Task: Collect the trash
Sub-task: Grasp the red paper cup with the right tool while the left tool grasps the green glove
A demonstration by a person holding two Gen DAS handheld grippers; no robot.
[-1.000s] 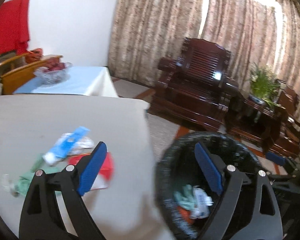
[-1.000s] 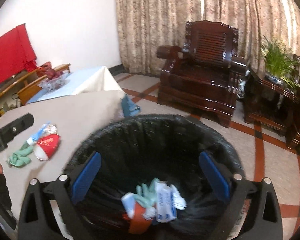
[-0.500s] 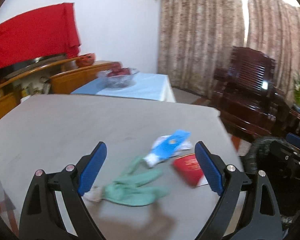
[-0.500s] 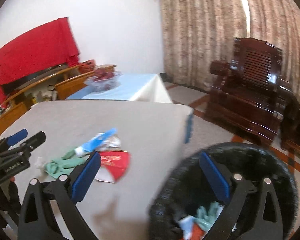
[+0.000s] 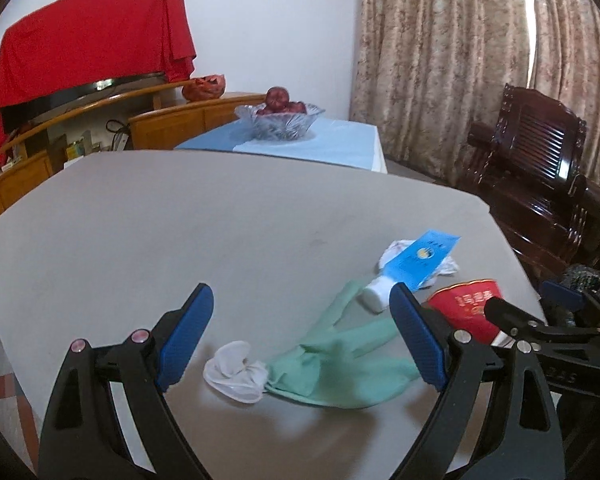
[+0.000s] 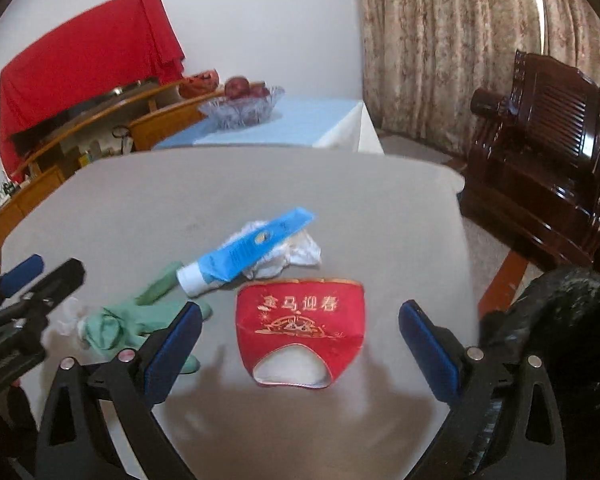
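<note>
Trash lies on the grey table (image 5: 180, 220) (image 6: 160, 192). A green glove (image 5: 340, 364) (image 6: 136, 320) with a white tissue (image 5: 234, 370) beside it sits between the wide-apart fingers of my left gripper (image 5: 302, 338), which is open and empty. A flattened red paper cup (image 6: 300, 328) (image 5: 470, 308) lies between the fingers of my right gripper (image 6: 300, 344), also open and empty. A blue tube (image 6: 248, 248) (image 5: 414, 264) rests on crumpled white paper (image 6: 296, 250) just beyond. The black-lined trash bin (image 6: 556, 320) stands off the table's right edge.
A blue-clothed table (image 5: 332, 140) with a glass fruit bowl (image 5: 280, 120) stands behind. A dark wooden armchair (image 5: 540, 176) sits at right before curtains. A wooden sideboard with a red-draped screen (image 5: 88, 48) lines the left wall.
Both grippers swung left from over the trash bin to over the table. The glove now lies between the left fingers, the red cup between the right ones. Both stayed open.
</note>
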